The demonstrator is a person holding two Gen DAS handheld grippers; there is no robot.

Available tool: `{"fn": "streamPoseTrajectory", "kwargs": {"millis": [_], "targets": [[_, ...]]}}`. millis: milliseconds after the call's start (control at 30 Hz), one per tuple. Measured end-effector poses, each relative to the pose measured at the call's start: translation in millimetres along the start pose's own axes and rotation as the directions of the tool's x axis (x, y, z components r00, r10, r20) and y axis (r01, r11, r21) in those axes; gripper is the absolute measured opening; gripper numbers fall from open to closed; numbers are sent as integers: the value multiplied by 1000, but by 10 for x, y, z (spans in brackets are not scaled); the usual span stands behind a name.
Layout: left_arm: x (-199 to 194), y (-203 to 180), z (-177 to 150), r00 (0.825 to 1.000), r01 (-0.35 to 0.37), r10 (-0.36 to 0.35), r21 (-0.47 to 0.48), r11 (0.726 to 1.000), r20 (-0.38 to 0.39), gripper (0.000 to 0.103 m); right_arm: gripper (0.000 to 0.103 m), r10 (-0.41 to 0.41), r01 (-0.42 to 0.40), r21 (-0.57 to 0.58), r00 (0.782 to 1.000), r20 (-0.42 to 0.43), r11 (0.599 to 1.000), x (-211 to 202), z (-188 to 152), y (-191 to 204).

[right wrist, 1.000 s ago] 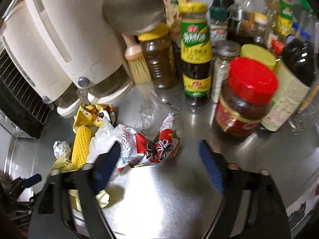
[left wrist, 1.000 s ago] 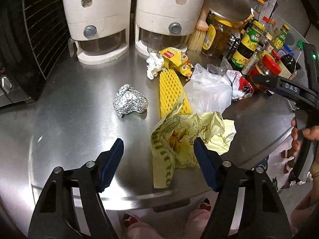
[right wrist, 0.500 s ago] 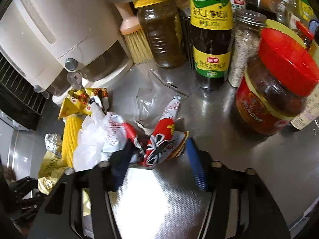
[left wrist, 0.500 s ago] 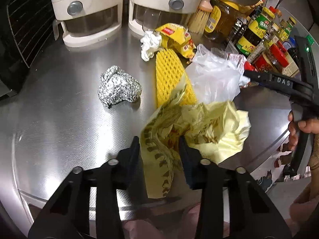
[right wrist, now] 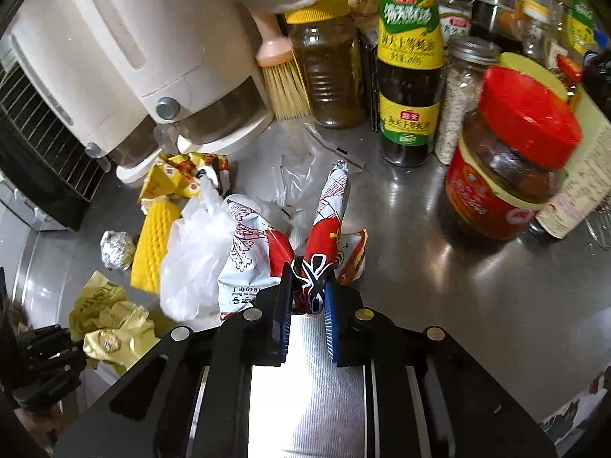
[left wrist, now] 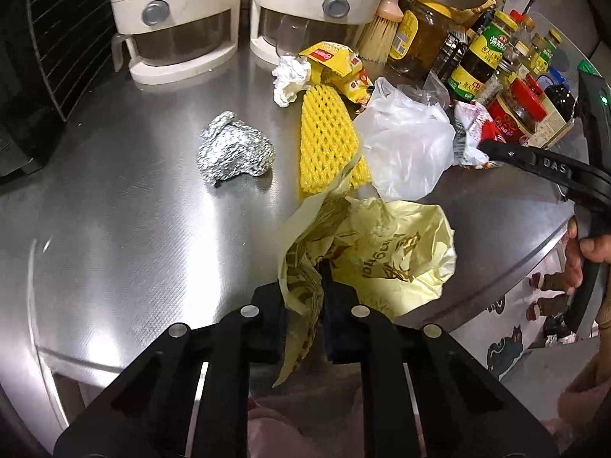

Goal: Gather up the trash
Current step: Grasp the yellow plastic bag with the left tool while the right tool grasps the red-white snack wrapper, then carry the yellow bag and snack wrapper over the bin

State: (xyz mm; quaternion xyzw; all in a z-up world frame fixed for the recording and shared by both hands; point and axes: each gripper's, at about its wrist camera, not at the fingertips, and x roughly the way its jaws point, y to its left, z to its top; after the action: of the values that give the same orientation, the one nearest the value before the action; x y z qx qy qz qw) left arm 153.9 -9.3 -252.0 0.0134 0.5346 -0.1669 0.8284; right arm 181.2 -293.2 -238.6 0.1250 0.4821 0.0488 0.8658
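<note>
Bright overhead light, glare on steel counter (left wrist: 114, 229); fisheye-bent edges (right-view jars slightly blurred).

Steel counter (left wrist: 114, 229) with appliances and condiments.
Two white dispensers (left wrist: 172, 19) at the back; brush (right wrist: 284, 84), sauce bottle (right wrist: 408, 76) and red-lidded jar (right wrist: 511, 160) stand beside them.

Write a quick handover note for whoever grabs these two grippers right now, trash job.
Left gripper: shut on the yellow bag at the counter's near edge.
Right gripper: shut on the red-and-white wrapper.
Done: both pieces pinched; neither clearly lifted.
Left on the counter: foil ball, yellow foam net, white plastic bag, tissue wad, yellow snack wrapper.
</note>
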Motion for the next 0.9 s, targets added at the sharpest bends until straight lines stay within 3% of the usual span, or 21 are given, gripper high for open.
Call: {"fn": "streamPoseTrajectory", "kwargs": {"millis": [300,533,900], "targets": [[-310,-43,-292,999,-15,15,8,1000,32,12,16,8,-8,-20,1000,23,1000,-339,-288,58],[-533,-89,-642,999,-16,16,8,1000,34,12,16,62,-61,-33,998,15,998,-615,-678,209],[-713,-90,-1205,1000,-11,12,-19,1000,8,12,16,129,-132,-60,990,-53,989,-843,-1341,444]]}}
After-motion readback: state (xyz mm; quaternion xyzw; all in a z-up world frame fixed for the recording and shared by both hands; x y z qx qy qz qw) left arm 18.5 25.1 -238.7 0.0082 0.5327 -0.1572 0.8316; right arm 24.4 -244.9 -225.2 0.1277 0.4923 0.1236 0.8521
